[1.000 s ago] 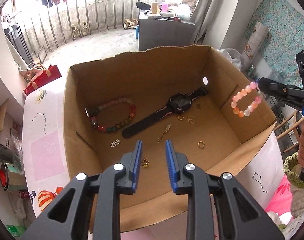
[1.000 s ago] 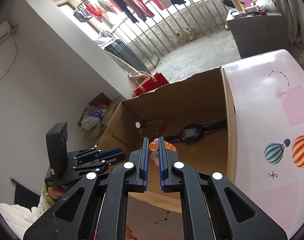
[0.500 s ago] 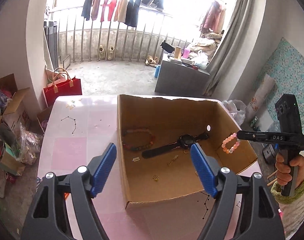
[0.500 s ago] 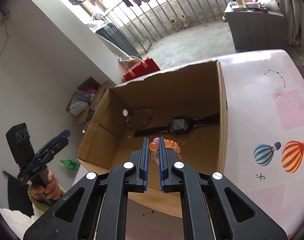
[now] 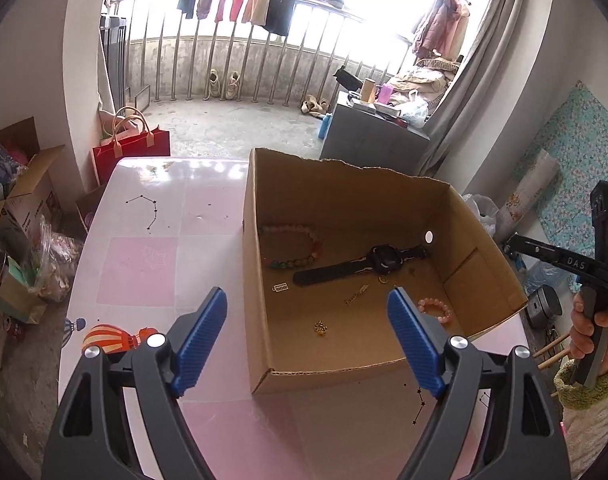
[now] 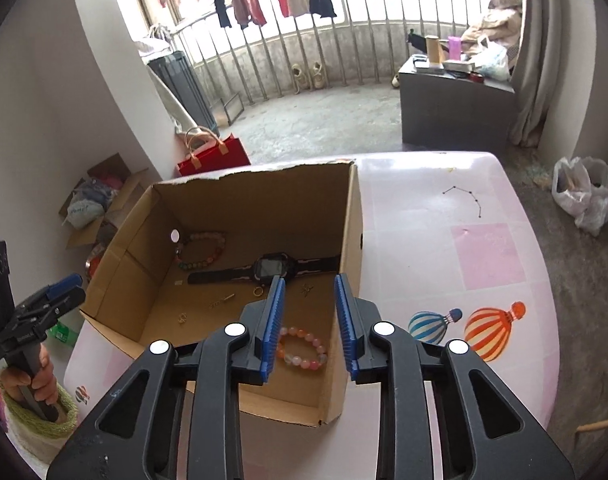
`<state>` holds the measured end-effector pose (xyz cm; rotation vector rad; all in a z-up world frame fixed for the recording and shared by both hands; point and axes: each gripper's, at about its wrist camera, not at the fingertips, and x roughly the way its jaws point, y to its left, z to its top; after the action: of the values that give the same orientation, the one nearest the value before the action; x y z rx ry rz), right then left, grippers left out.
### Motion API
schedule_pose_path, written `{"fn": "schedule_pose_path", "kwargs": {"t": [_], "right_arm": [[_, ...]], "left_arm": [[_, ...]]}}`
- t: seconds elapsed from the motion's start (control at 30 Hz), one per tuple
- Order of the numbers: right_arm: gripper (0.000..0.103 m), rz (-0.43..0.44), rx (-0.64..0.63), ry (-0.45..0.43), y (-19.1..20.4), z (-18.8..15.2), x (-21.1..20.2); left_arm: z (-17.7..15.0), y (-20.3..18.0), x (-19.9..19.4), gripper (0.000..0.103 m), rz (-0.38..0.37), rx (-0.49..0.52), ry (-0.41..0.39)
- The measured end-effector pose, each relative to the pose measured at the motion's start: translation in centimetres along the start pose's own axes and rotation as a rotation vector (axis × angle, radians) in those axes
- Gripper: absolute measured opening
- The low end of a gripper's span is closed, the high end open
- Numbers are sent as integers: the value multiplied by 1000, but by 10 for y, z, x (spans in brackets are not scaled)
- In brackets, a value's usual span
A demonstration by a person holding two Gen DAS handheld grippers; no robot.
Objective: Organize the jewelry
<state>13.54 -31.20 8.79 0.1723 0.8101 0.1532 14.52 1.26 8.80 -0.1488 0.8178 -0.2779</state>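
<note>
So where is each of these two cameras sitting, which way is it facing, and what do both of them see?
Left wrist: on the left gripper, jaws opening and empty, looking down over the table at the cardboard box; at right, a hand holds the right gripper.
Right wrist: on the right gripper, jaws opening and empty, above the box's near corner; at left, a hand holds the left gripper.
Shared: the box, watch, pink bracelet, balcony railing.

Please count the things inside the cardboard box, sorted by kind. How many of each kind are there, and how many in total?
Bead bracelets: 2 (pink one, multicolour one)
Watches: 1
Small metal pieces, too small to name surely: about 6, for example
Total: about 9
</note>
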Motion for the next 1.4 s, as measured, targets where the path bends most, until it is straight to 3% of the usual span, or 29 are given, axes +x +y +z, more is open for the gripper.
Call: {"fn": "schedule_pose_path", "kwargs": {"t": [0.07, 0.13, 0.3, 0.4, 0.57, 0.67, 0.77, 1.1, 1.4], "right_arm": [[49, 0, 58, -23, -12, -2, -6], [56, 30, 129, -6, -24, -6, -2], [59, 148, 235, 156, -37, -25, 32], [62, 235, 247, 238, -30, -33, 48], [62, 170, 220, 244, -17, -32, 44], [62, 132, 222, 239, -16, -34, 36], [62, 154, 227, 253, -11, -44, 27], [63, 187, 207, 224, 9, -104, -23], [66, 175, 206, 174, 11, -116, -36]], "left_arm": [[-2, 2, 4, 83, -6, -21, 17], [-5, 6, 12, 83, -17, -57, 50], [-11, 16, 32, 84, -118, -168, 132], [-12, 10, 37, 84, -86, -164, 135], [-14, 1, 34, 84, -27, -149, 133], [-22, -1, 28, 84, -37, -170, 137], [-35, 0, 14, 84, -21, -166, 129], [-96, 1, -50, 85, -80, -201, 120], [-117, -7, -67, 85, -68, -163, 100]]}}
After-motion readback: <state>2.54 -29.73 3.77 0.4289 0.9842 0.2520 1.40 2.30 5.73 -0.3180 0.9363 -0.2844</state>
